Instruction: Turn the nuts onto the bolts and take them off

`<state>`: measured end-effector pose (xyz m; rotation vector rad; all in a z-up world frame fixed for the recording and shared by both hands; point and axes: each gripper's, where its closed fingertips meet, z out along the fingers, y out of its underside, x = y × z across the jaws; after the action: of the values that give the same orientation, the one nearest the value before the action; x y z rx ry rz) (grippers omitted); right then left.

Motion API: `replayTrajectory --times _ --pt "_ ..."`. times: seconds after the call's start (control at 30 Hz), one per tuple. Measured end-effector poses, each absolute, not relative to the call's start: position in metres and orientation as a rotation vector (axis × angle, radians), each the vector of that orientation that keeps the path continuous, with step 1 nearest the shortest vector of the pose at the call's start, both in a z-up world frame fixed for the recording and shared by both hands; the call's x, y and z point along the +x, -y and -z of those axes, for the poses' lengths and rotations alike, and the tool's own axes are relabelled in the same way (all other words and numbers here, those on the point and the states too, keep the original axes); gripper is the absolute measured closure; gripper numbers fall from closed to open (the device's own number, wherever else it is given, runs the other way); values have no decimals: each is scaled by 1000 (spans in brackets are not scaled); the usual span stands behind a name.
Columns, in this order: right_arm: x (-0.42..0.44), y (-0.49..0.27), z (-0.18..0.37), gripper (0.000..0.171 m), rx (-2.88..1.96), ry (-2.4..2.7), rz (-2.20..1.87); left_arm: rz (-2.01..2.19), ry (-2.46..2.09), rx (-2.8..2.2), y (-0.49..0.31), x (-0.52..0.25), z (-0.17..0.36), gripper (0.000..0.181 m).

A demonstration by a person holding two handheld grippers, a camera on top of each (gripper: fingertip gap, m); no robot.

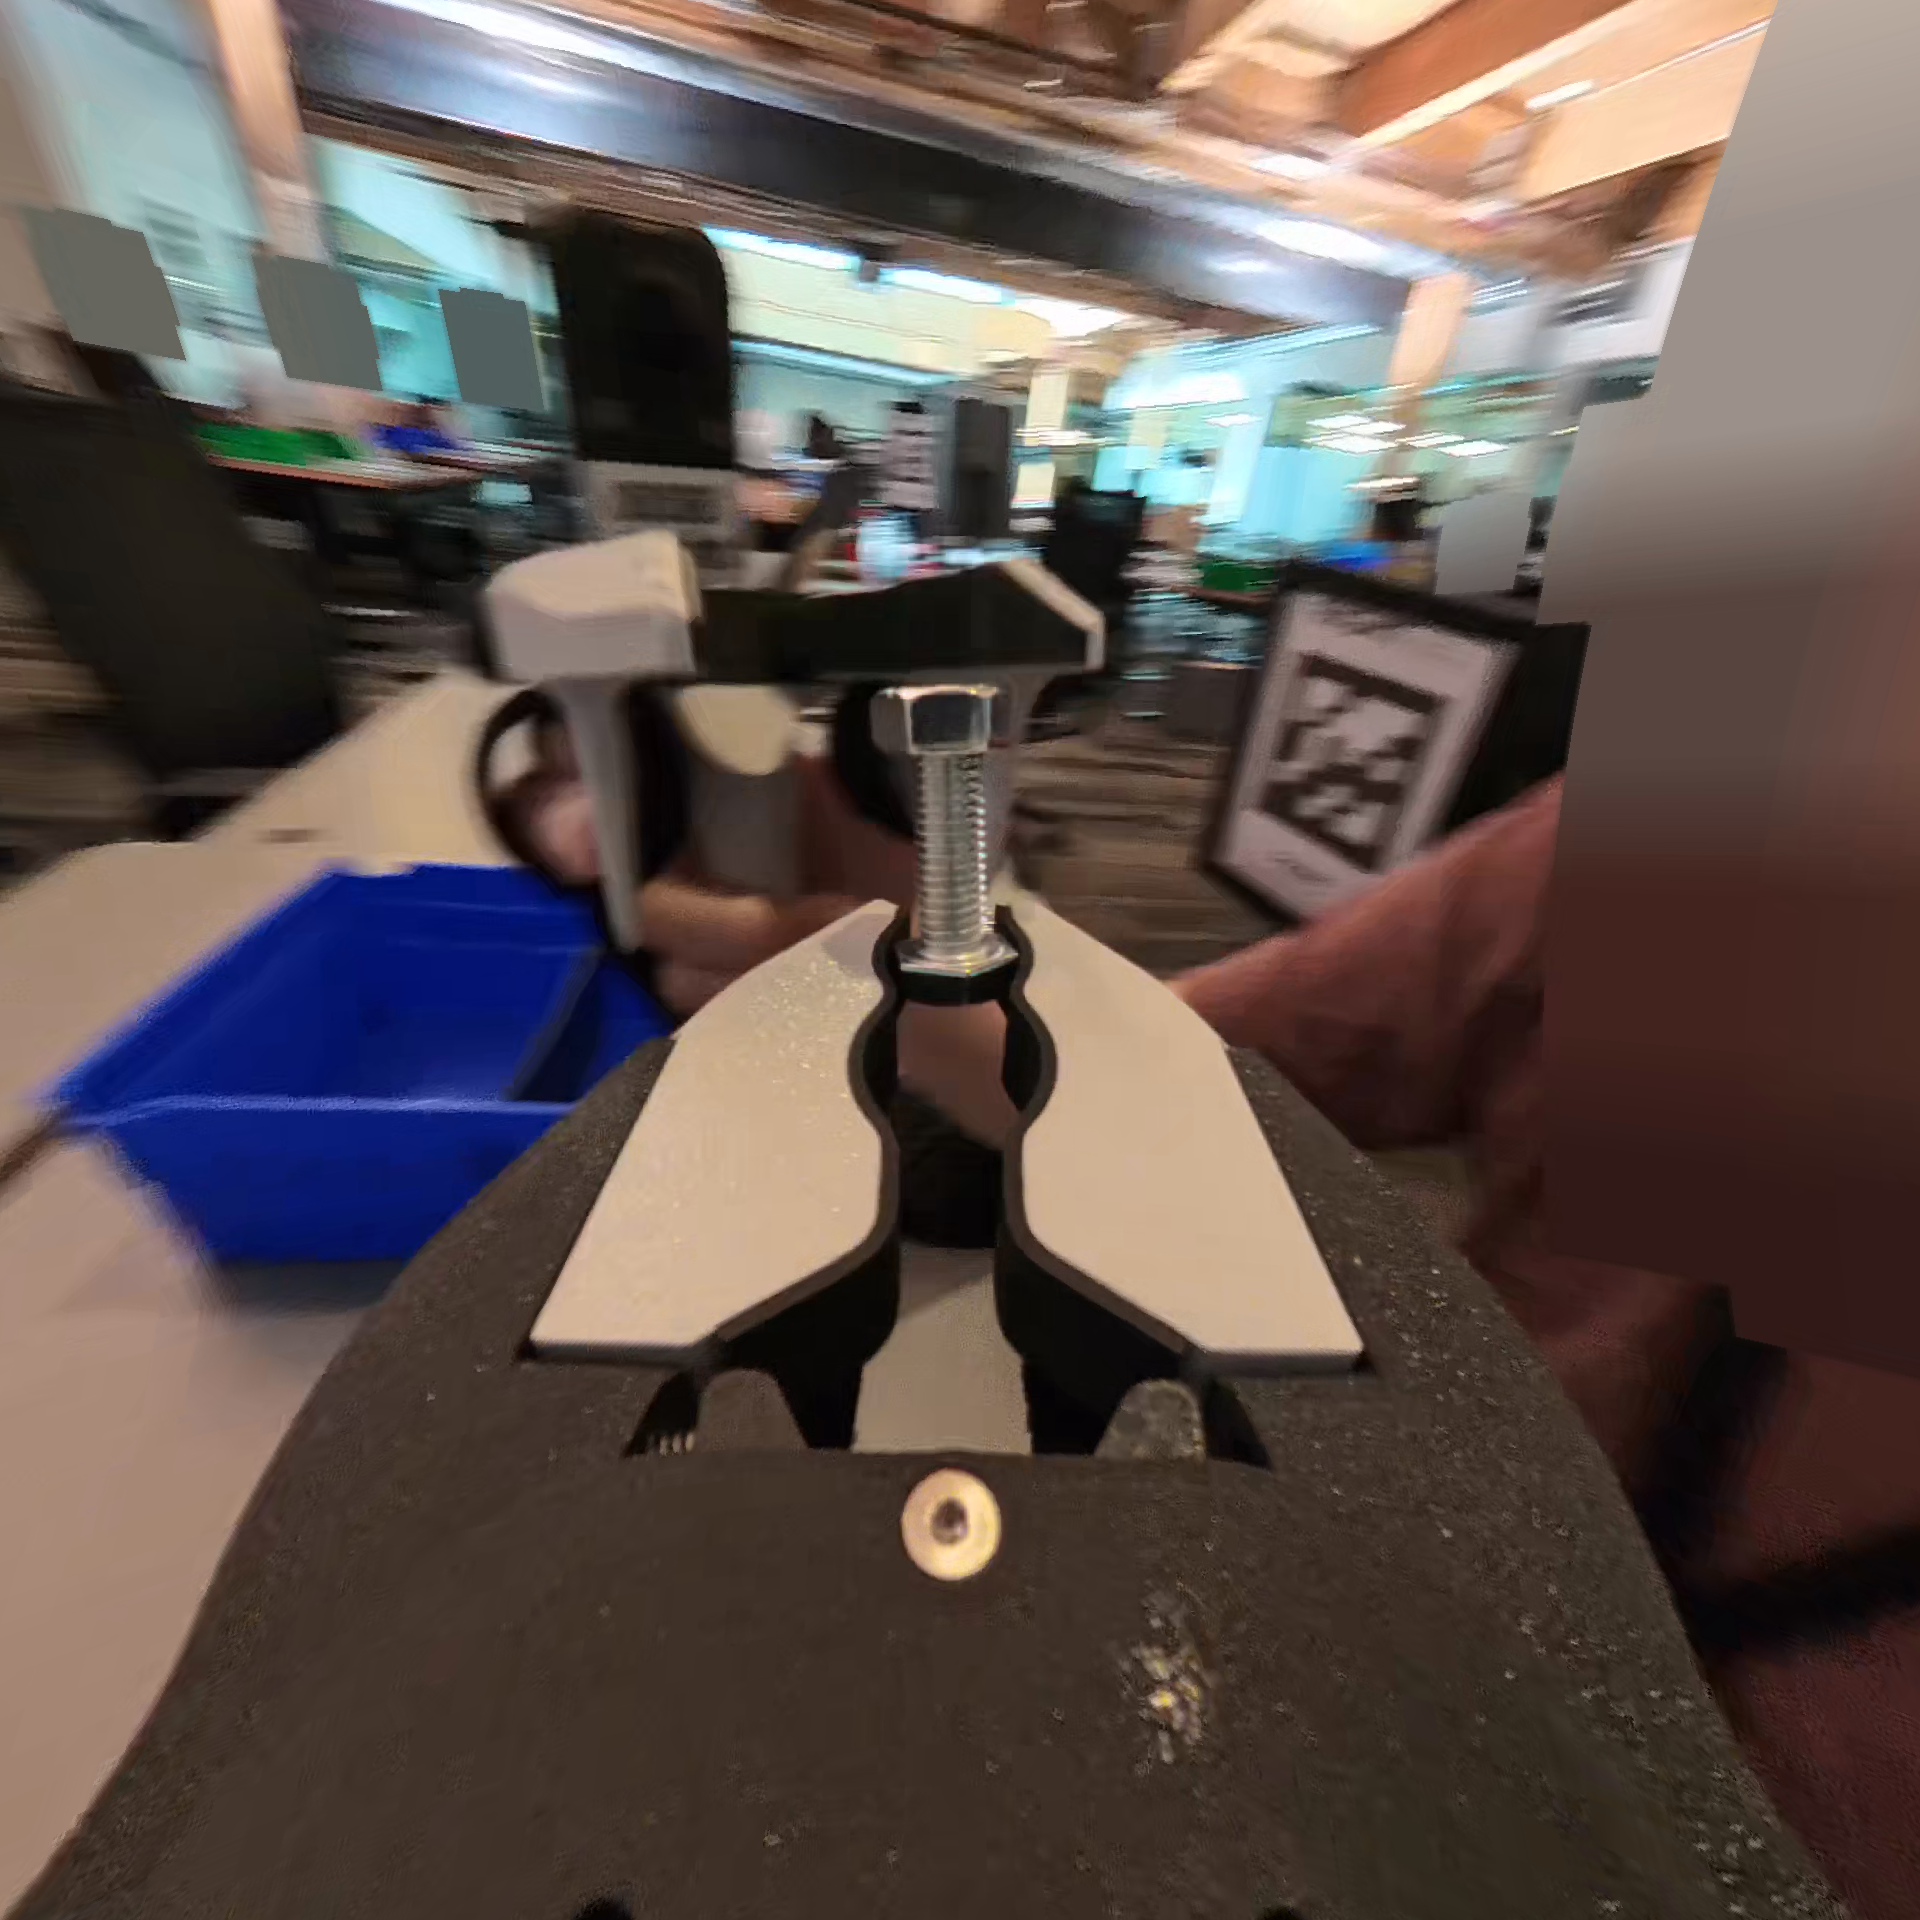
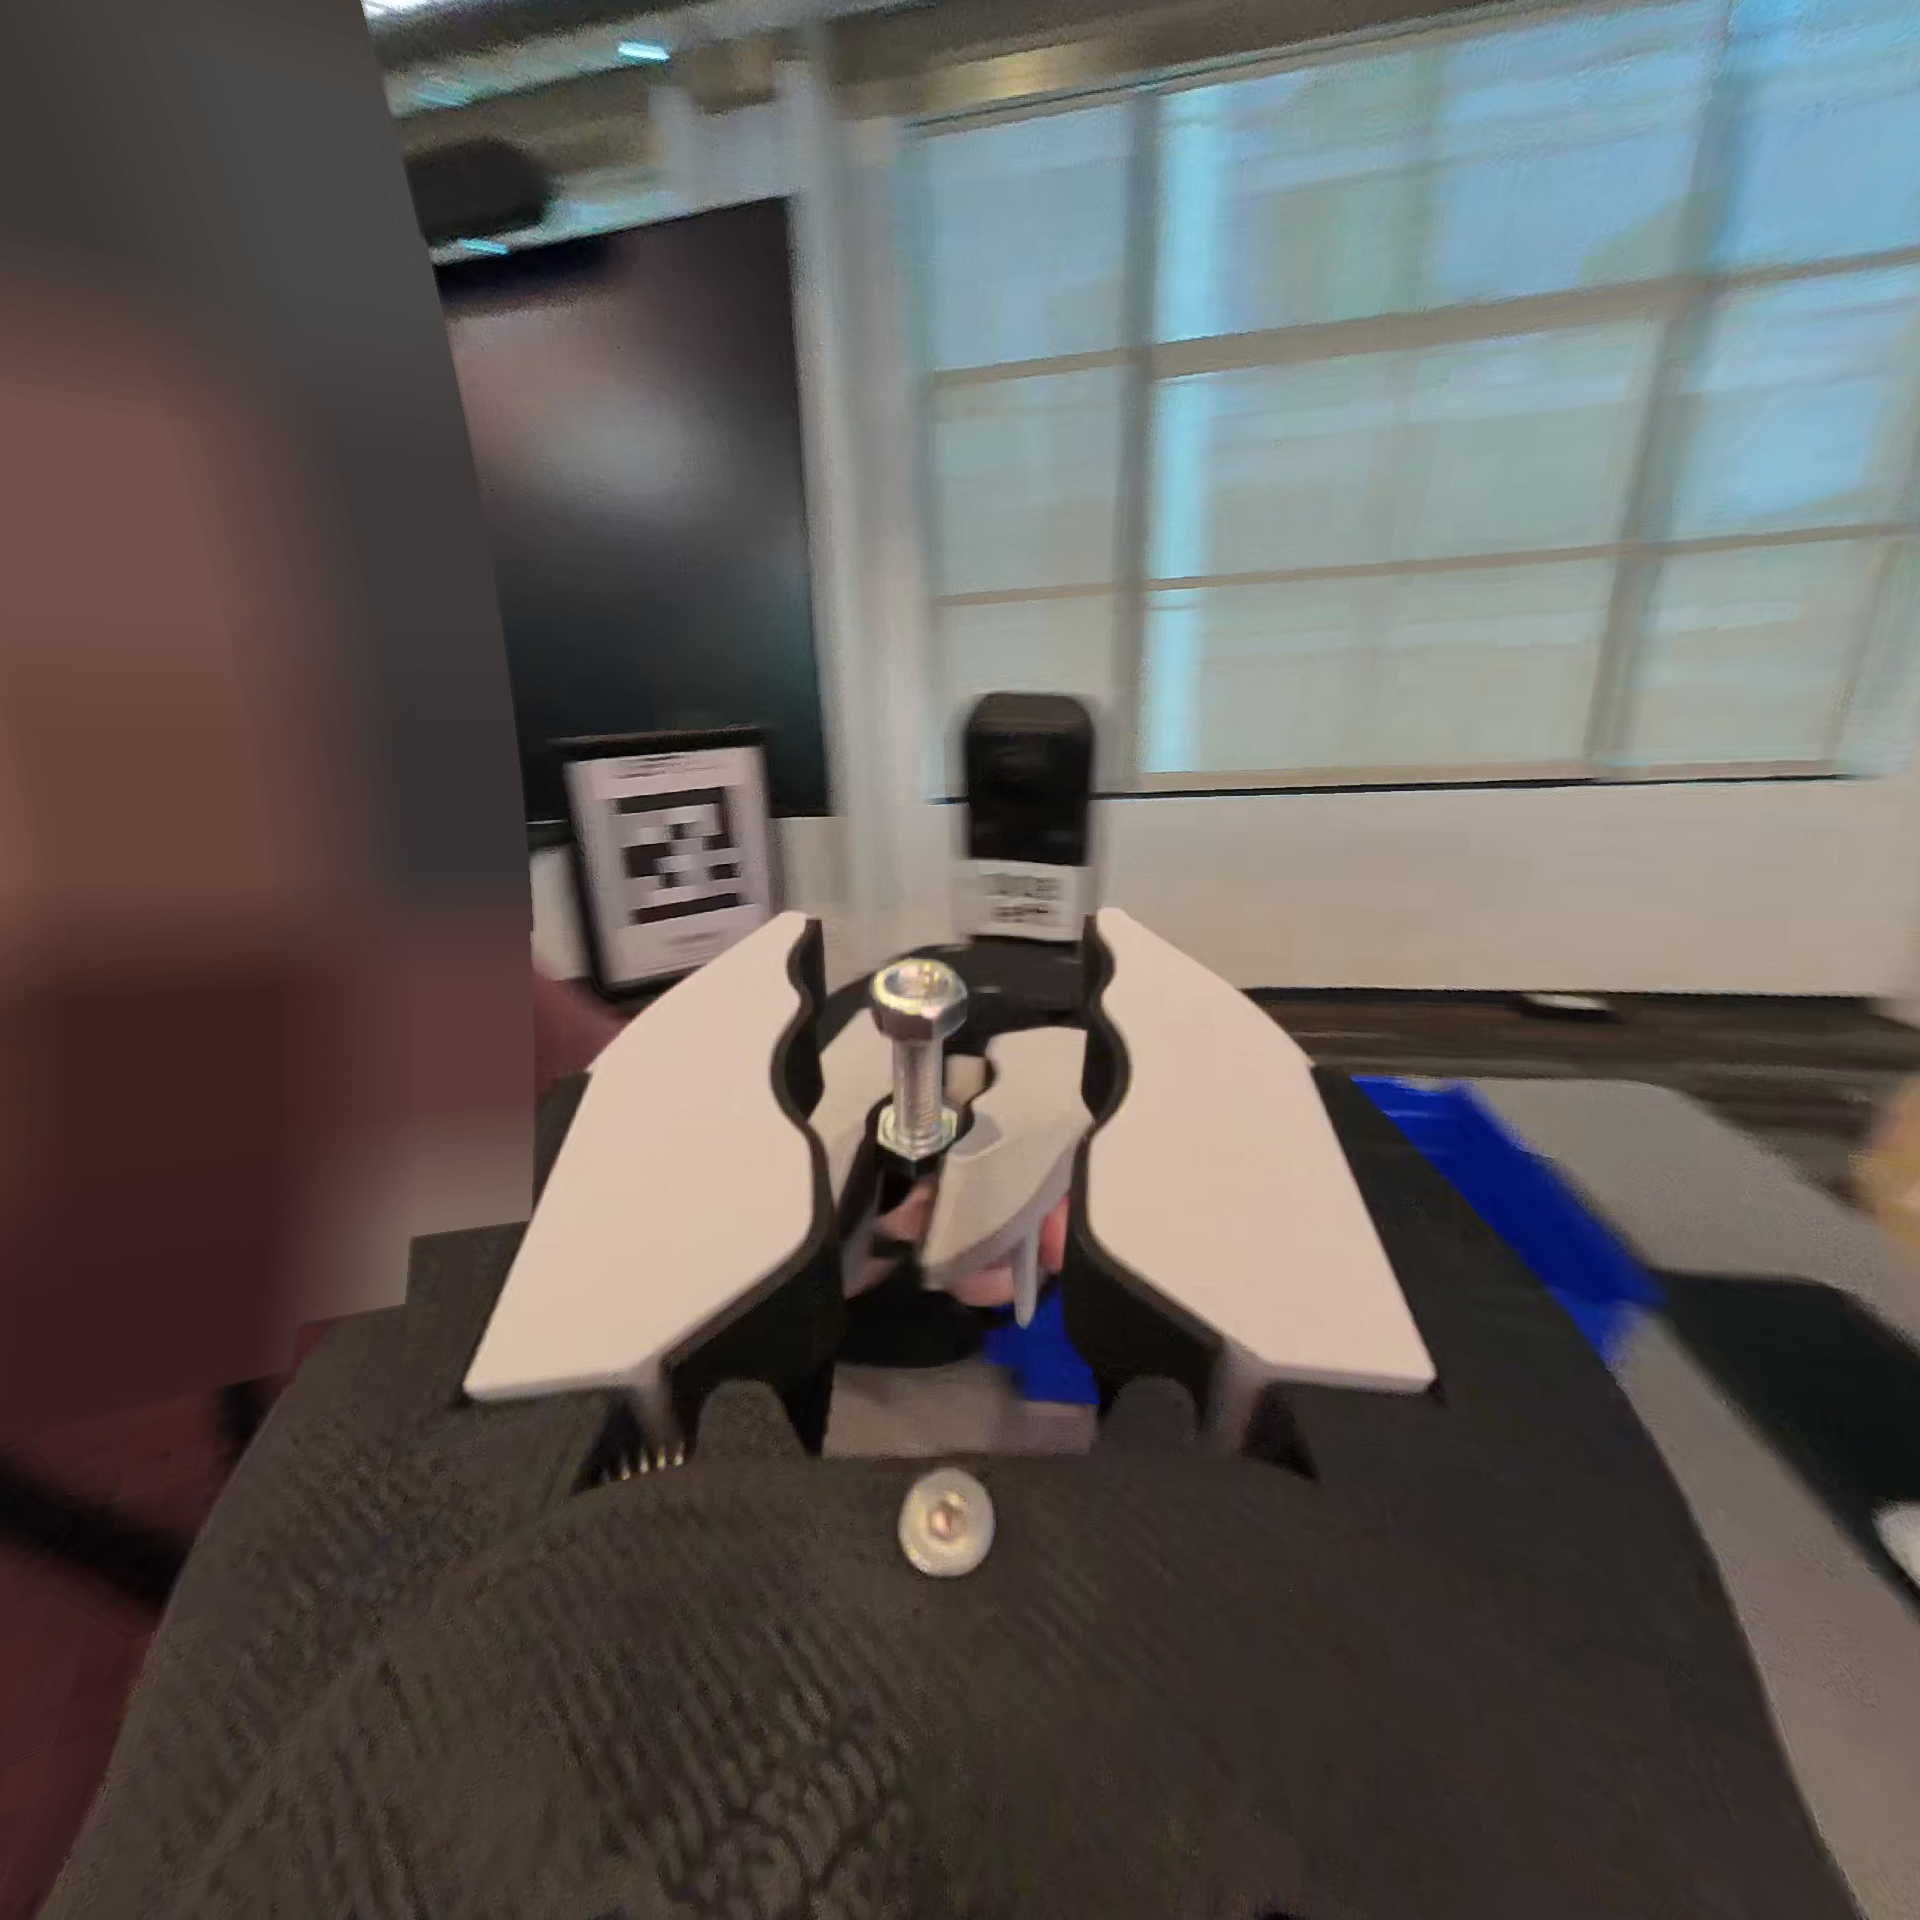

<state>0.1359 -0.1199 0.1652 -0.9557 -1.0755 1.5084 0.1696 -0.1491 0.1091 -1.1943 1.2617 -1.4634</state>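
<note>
Gripping the nut [image 1: 951, 958], left tool [image 1: 948, 935] hides bolt [image 1: 943, 821] tip, right tool [image 2: 940, 961] apart, background blurred

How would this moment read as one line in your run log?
left gripper: shut on nut | bolt: upright, head up | right gripper: open around bolt head | blue bin: on table

A shiny steel bolt [image 1: 943, 821] stands upright, hex head on top — a hex nut [image 1: 951, 953] sits low on its threaded shank.
</note>
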Motion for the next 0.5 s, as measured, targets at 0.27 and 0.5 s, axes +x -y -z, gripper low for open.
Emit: replayTrajectory --times 0.27,0.5 --pt "126 78 -156 127 -1242 790 -955 929 -909 -1366 74 151 -102 167" --pt "119 72 -140 152 -1338 777 -1054 835 -899 -1404 68 149 -96 166"
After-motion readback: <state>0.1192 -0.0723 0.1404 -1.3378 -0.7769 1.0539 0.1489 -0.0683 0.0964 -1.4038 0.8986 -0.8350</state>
